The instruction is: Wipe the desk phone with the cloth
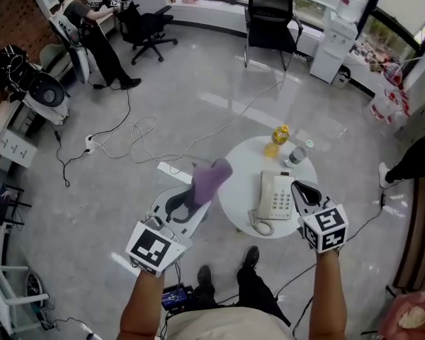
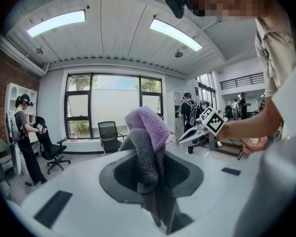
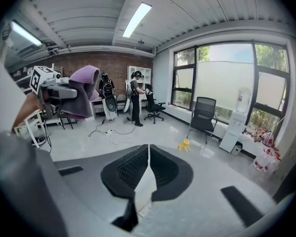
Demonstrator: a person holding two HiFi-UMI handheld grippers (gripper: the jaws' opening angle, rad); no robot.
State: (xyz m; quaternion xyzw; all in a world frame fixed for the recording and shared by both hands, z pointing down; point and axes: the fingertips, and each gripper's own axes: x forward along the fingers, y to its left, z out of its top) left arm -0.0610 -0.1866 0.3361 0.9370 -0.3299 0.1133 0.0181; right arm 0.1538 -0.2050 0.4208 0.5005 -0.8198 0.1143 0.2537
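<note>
While lengthwise near-to-far, desk phone (image 1: pixel 276 195); cloth (image 1: pixel 211 179) fast in left gripper (image 1: pixel 191 198) jaws; right gripper (image 1: pixel 298 188) jaws together.

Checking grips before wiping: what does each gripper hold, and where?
Left gripper pinches the purple cloth by one bunched end; right gripper is shut, empty.

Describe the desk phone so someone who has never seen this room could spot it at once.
Look for the round white table standing alone on the grey floor. On its near half lies the desk phone, white and flat, with a keypad and a coiled cord, unlike the upright yellow bottle behind it.
</note>
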